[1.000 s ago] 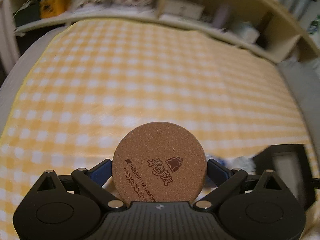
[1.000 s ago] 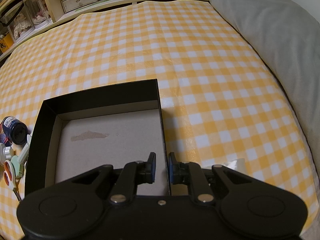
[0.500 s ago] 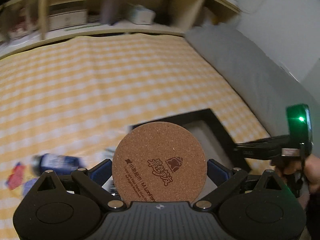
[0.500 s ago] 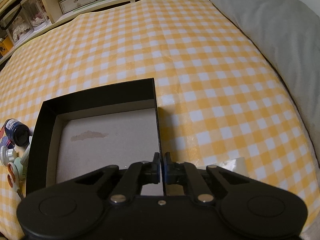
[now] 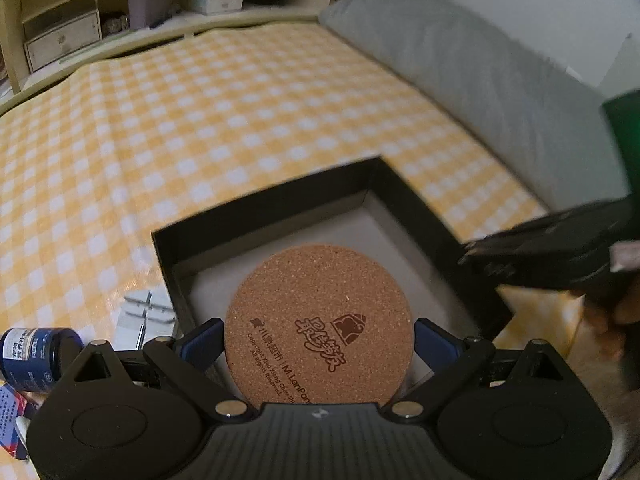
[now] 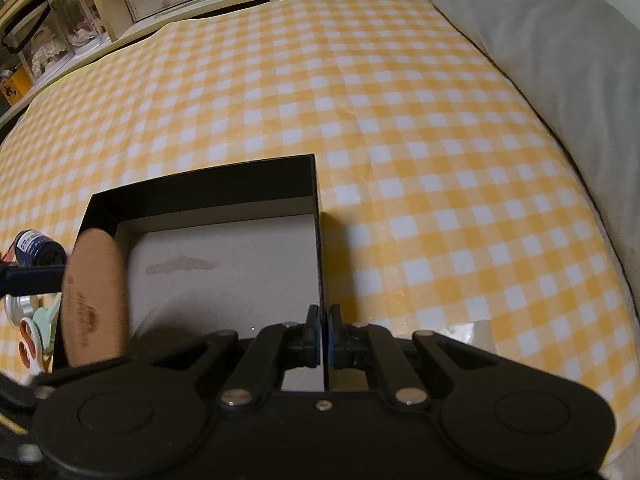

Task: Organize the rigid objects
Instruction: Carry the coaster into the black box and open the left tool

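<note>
A round cork coaster with a dark red printed logo [image 5: 319, 322] is clamped edge to edge between the blue-padded fingers of the left gripper [image 5: 319, 344] and is held over the open, shallow black cardboard box with a grey floor [image 5: 276, 210]. In the right wrist view the same coaster [image 6: 94, 300] is seen edge-on above the box's left wall. The right wall of the box [image 6: 318, 216] is pinched between the closed jaws of the right gripper [image 6: 324, 330]. The box is set on a yellow-and-white checked cloth [image 6: 360, 100]. Just left of the box, a dark blue jar with a white label [image 5: 34, 354] is lying on its side, and scissors with orange and pale green handles [image 6: 32, 332] are seen close by. A grey cushion [image 6: 560, 40] is lying along the cloth's right edge.
</note>
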`<state>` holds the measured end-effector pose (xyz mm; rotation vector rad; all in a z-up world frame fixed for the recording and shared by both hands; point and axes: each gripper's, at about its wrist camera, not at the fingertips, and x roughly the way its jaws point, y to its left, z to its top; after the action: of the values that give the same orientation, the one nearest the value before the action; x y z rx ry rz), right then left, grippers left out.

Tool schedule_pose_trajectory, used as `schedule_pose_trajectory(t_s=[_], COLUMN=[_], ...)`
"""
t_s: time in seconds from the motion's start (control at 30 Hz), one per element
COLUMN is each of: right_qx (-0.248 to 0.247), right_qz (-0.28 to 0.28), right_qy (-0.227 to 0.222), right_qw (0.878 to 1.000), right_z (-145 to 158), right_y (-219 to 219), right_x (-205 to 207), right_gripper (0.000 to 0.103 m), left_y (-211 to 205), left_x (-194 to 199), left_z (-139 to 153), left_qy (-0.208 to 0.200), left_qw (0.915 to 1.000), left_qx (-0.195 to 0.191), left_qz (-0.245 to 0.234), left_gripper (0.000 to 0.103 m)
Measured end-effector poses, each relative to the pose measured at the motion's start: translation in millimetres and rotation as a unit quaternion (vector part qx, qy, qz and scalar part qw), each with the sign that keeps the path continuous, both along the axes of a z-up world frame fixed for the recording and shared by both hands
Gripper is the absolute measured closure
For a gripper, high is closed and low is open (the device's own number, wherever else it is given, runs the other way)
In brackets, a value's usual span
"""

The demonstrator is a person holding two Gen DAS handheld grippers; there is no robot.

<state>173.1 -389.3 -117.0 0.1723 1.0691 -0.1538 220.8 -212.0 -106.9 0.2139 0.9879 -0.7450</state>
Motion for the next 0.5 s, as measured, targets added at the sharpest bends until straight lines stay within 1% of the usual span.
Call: schedule_pose_trajectory(t_s=[0.1, 0.17, 0.4, 0.5], right_qx=[-0.001, 0.003, 0.003, 0.002], right_qz=[0.003, 0.004, 0.005, 0.006], right_qy=[0.001, 0.002, 0.003, 0.003], right_qw=[1.0, 1.0, 1.0, 1.0], right_z=[0.3, 0.8, 1.0, 0.9], right_y=[1.6, 0.4, -2.6, -2.7], right_x=[-1.6, -0.2, 2.7, 2.7], right_gripper=[0.099, 0.099, 0.099, 0.099], left_y=[-0.4, 1.2, 1.3, 1.7], left_x=[2.0, 1.1, -1.2, -0.9], left_z=[-9.7, -10.8, -12.1, -11.3], left_qy=[0.001, -0.005, -0.015, -0.009], left_qw=[0.9997, 0.9995, 0.9989, 0.9989], left_qx=[0.026, 0.027, 0.035, 0.035], left_qz=[-0.004, -0.014, -0.026, -0.028], left_gripper=[0.004, 0.004, 0.003, 0.002])
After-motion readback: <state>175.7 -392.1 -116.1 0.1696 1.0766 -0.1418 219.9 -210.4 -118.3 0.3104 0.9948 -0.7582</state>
